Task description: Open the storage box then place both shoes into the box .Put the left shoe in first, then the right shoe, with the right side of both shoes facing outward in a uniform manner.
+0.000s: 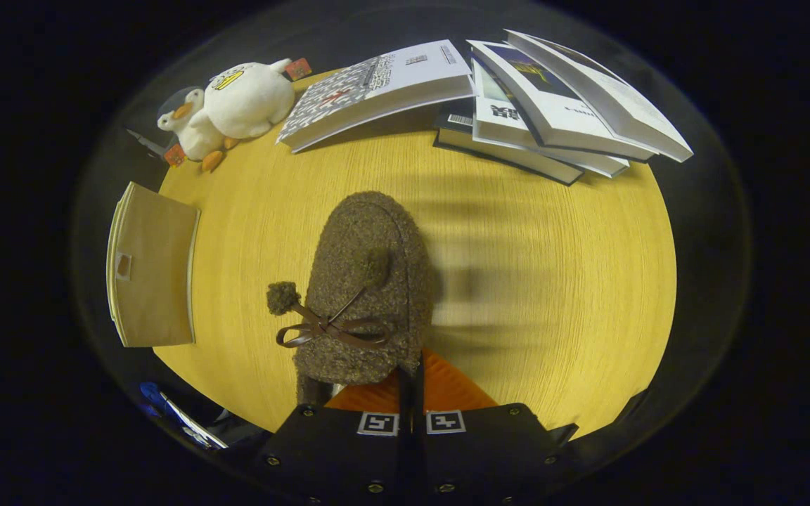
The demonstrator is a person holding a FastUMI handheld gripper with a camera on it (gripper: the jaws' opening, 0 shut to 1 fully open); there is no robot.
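Observation:
A brown fuzzy shoe (366, 288) with two pom-poms and a dark bow points away from me, just ahead of the fingers. My gripper (410, 393) is shut on the shoe's rear rim, its fingers almost touching. The shoe hangs over the round yellow table (553, 295) and throws a blurred shadow to its right. The beige fabric storage box (155, 267) stands to the shoe's left at the table's edge. Its flat top panel with a small tag faces me, and I cannot tell whether it is open.
A white plush duck (236, 105) lies at the far left of the table. Several books (517, 98) are stacked and fanned along the far side. Some blue and white items (173, 411) sit below the table's near left edge.

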